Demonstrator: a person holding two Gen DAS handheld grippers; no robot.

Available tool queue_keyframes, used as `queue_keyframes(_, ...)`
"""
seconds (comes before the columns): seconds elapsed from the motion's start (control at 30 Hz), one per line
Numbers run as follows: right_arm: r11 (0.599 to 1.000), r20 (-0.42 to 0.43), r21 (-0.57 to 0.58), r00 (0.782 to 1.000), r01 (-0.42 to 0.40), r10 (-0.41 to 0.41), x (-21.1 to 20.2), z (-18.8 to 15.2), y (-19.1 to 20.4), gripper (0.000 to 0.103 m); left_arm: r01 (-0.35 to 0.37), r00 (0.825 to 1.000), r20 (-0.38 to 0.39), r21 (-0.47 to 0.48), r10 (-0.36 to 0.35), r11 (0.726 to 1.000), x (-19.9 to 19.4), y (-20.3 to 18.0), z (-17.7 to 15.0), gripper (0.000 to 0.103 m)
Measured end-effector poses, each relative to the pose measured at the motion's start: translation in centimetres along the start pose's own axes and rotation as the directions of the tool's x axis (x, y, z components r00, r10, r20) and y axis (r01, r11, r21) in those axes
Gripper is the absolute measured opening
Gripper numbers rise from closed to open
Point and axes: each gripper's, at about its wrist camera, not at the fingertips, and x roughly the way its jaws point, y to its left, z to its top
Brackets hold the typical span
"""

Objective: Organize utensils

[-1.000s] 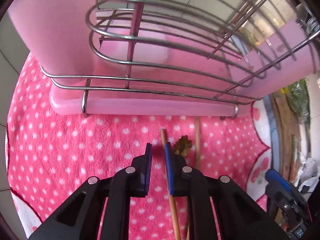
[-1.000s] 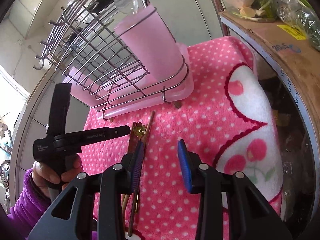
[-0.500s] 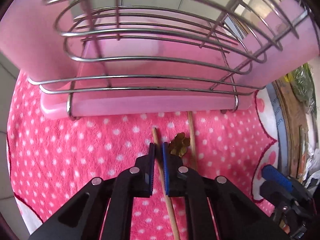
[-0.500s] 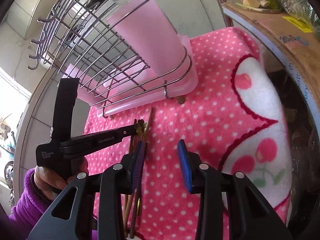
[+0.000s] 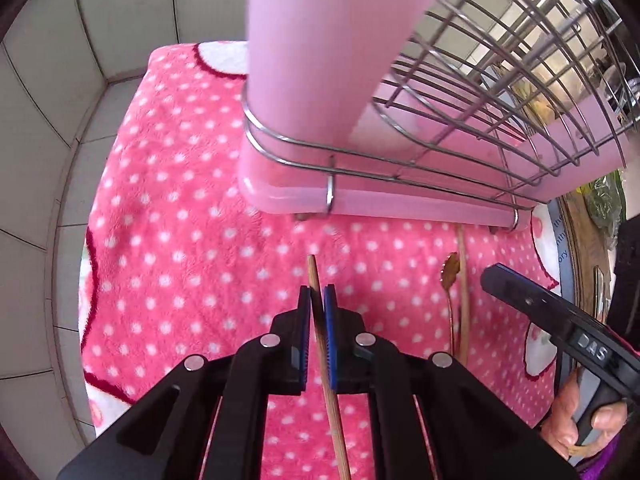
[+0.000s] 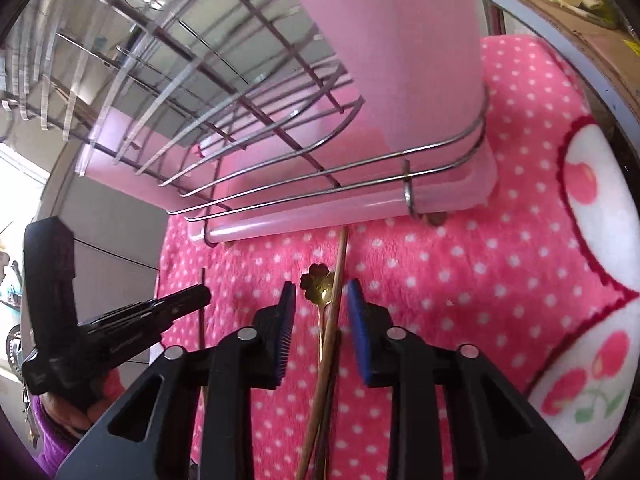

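My left gripper [image 5: 317,300] is shut on a wooden chopstick [image 5: 326,364] and holds it just over the pink dotted towel [image 5: 172,248]. A second chopstick [image 5: 464,288] and a gold flower-handled spoon [image 5: 450,276] lie to its right. In the right wrist view my right gripper [image 6: 321,300] is open, its jaws on either side of that chopstick [image 6: 334,304] and the spoon [image 6: 318,286], low over the towel [image 6: 460,280]. The left gripper [image 6: 188,300] shows at its left, still holding its chopstick [image 6: 202,312].
A wire drying rack on a pink tray [image 5: 360,200] with a tall pink cup [image 5: 316,40] stands right behind the utensils; it also shows in the right wrist view [image 6: 320,216]. Tiled wall [image 5: 48,120] on the left, a cardboard box [image 6: 568,28] at the right.
My left gripper closed on one chopstick and carried it left, away from the spoon and other chopstick. My right gripper moved forward and down so these two lie between its open jaws.
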Motion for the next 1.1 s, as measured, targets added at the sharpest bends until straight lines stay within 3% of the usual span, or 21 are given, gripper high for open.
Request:
queue_keyframes(0.23, 0.997, -0.038, 0.006, 0.997, 0.072, -0.072, 2.8, 0.6, 0.3, 0.017, 0.028, 0.999, -0.028, -0.027, -0.029, 0.999, 1.0, 2.1, 0.3, 0.006)
queue_keyframes(0.3, 0.996, -0.023, -0.005, 0.996, 0.088, -0.088, 3.1, 0.6, 0.6, 0.012, 0.032, 0.999, -0.041, -0.036, -0.034, 0.999, 1.8, 2.0, 0.3, 0.007)
queue_keyframes(0.43, 0.998, -0.007, 0.012, 0.998, 0.067, -0.067, 2.9, 0.1, 0.1, 0.008, 0.034, 0.998, -0.048, -0.034, -0.036, 0.999, 1.9, 2.1, 0.4, 0.007)
queue_keyframes(0.67, 0.999, 0.061, 0.035, 0.998, 0.016, -0.018, -1.1, -1.1, -1.6, 0.007, 0.056, 0.998, -0.025, -0.048, -0.057, 0.997, 2.1, 1.2, 0.4, 0.006)
queue_keyframes(0.87, 1.0, 0.152, 0.025, 0.988, -0.013, 0.009, -5.2, -2.3, -2.2, 0.007, 0.134, 0.988, 0.082, -0.077, -0.127, 0.988, -1.7, 1.9, -0.5, 0.005)
queue_keyframes(1.1, 1.0, 0.304, -0.02, 0.952, -0.024, 0.029, -10.2, -4.1, -1.4, 0.007, 0.145, 0.953, 0.272, -0.025, -0.133, 0.989, -7.6, 1.9, -1.7, 0.005)
